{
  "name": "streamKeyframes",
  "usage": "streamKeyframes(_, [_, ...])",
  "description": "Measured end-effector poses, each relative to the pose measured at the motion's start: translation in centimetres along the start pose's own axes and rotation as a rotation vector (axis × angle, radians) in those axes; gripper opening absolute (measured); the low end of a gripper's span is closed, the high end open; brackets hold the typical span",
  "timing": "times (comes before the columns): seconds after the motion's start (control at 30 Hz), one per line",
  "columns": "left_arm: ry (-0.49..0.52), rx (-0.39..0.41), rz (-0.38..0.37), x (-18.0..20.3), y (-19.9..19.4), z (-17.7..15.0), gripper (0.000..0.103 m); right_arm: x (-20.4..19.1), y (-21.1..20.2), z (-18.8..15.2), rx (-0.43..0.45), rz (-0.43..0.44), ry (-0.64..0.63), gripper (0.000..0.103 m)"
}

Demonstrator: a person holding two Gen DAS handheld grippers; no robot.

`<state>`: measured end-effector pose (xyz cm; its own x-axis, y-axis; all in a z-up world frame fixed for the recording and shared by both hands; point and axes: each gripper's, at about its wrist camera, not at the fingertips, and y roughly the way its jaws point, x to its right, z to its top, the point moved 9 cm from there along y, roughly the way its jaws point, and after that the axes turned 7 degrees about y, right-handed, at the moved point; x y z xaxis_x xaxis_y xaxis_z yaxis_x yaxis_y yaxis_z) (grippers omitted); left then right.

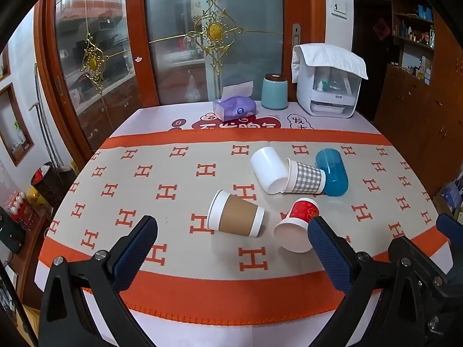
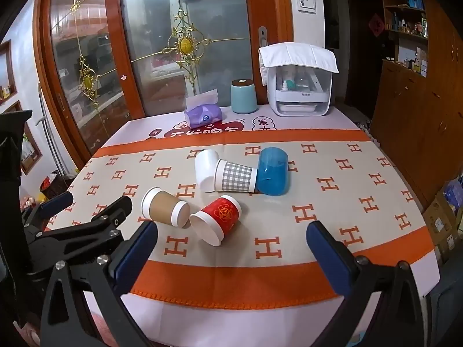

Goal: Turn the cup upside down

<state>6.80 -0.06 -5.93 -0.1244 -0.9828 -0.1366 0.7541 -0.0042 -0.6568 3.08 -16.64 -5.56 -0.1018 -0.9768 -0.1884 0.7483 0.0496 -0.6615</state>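
Several cups lie on their sides on the H-patterned cloth (image 1: pixel 173 179): a brown-sleeved paper cup (image 1: pixel 235 214) (image 2: pixel 165 208), a red paper cup (image 1: pixel 296 224) (image 2: pixel 217 219), a grey-checked paper cup (image 1: pixel 303 177) (image 2: pixel 235 176), a white cup (image 1: pixel 267 169) (image 2: pixel 206 169) and a blue plastic cup (image 1: pixel 332 171) (image 2: pixel 272 171). My left gripper (image 1: pixel 231 225) is open and empty, near the table's front edge, just short of the brown and red cups. My right gripper (image 2: pixel 231 232) is open and empty, just short of the red cup. The left gripper (image 2: pixel 84 202) also shows in the right wrist view.
At the table's back stand a purple tissue pack (image 1: pixel 234 107) (image 2: pixel 203 114), a teal canister (image 1: pixel 274 91) (image 2: pixel 243 97) and a white appliance under a cloth (image 1: pixel 328 82) (image 2: pixel 299 82). A glass door is behind; wooden cabinets are at right.
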Motion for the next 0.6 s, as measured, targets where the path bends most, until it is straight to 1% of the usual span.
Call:
streamKeyframes(0.1, [0.0, -0.019, -0.02, 0.45, 0.1, -0.27, 0.103, -0.18, -0.19, 0.18, 0.003, -0.001, 0.0, 0.103])
streamKeyframes(0.17, [-0.037, -0.016, -0.057, 0.0, -0.37, -0.05, 0.103, -0.13, -0.26, 0.4, 0.023, 0.009, 0.006, 0.103])
streamKeyframes(0.2, [-0.032, -0.033, -0.061, -0.01, -0.13, -0.1, 0.103, -0.17, -0.32, 0.39, 0.026, 0.011, 0.008, 0.103])
streamKeyframes(0.33, [-0.02, -0.04, -0.06, 0.34, -0.26, 0.43, 0.103, 0.12, -0.18, -0.57, 0.022, 0.029, 0.029, 0.103])
streamKeyframes(0.37, [-0.024, -0.027, -0.066, 0.42, -0.21, -0.01, 0.102, 0.57, -0.16, 0.08, 0.002, 0.038, 0.044, 0.103])
streamKeyframes(0.4, [-0.022, -0.025, -0.065, 0.44, -0.22, 0.04, 0.103, 0.62, -0.02, -0.01, -0.003, 0.041, 0.047, 0.103])
streamKeyframes(0.6, [-0.018, -0.018, -0.075, 0.77, -0.16, -0.18, 0.103, 0.63, 0.03, -0.25, -0.003, 0.043, 0.052, 0.103])
